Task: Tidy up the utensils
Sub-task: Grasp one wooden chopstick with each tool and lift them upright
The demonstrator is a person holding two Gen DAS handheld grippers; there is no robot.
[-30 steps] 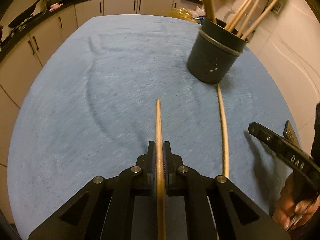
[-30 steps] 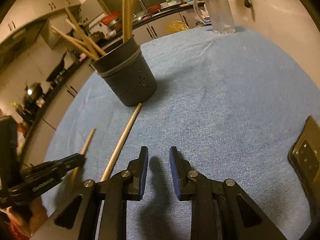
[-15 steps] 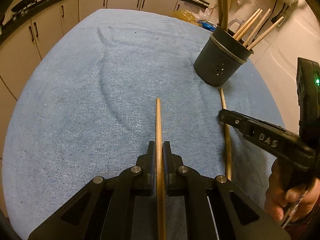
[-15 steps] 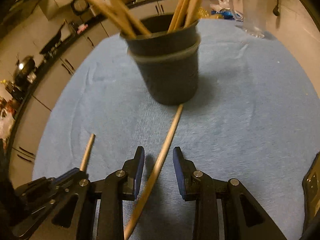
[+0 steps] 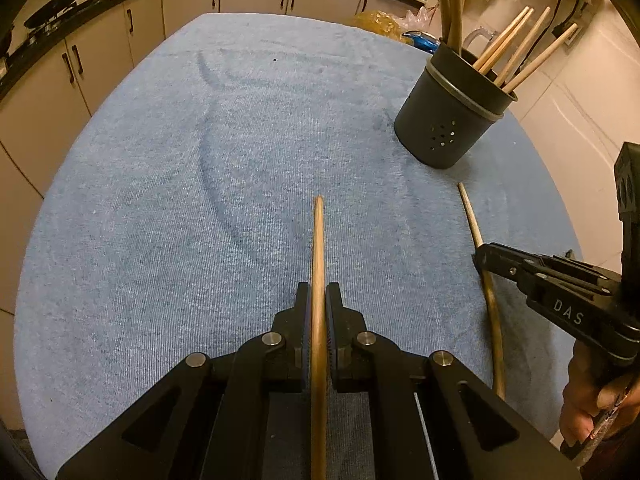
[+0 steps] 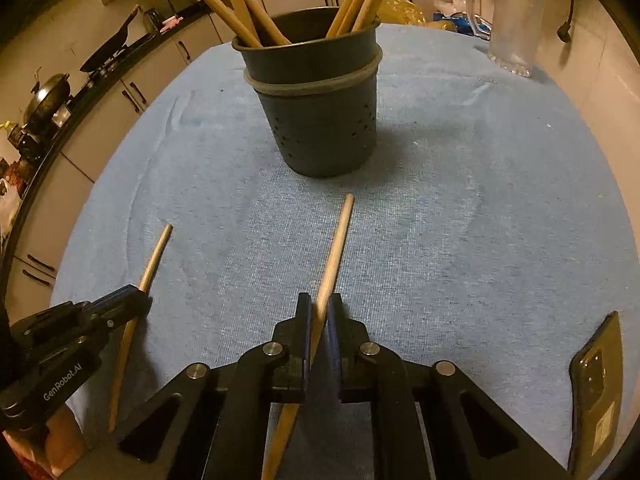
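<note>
Both thin, light, stiff, smooth wooden chopsticks lie on the blue-towelled surface (image 6: 460, 240) near the dark perforated utensil cup (image 6: 320, 112), left gripper (image 5: 318, 308) fingers pinching one chopstick (image 5: 318, 248) mid-shaft, right gripper (image 6: 319, 320) fingers just closed, pinching the other chopstick (image 6: 336, 248) likewise.

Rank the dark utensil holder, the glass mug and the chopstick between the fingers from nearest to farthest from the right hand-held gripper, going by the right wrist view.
1. Chopstick: clamped in the right hand-held gripper, pointing ahead over the blue cloth.
2. Dark utensil holder: straight ahead, past the chopstick's tip.
3. Glass mug: farthest, at the far right of the table.
</note>
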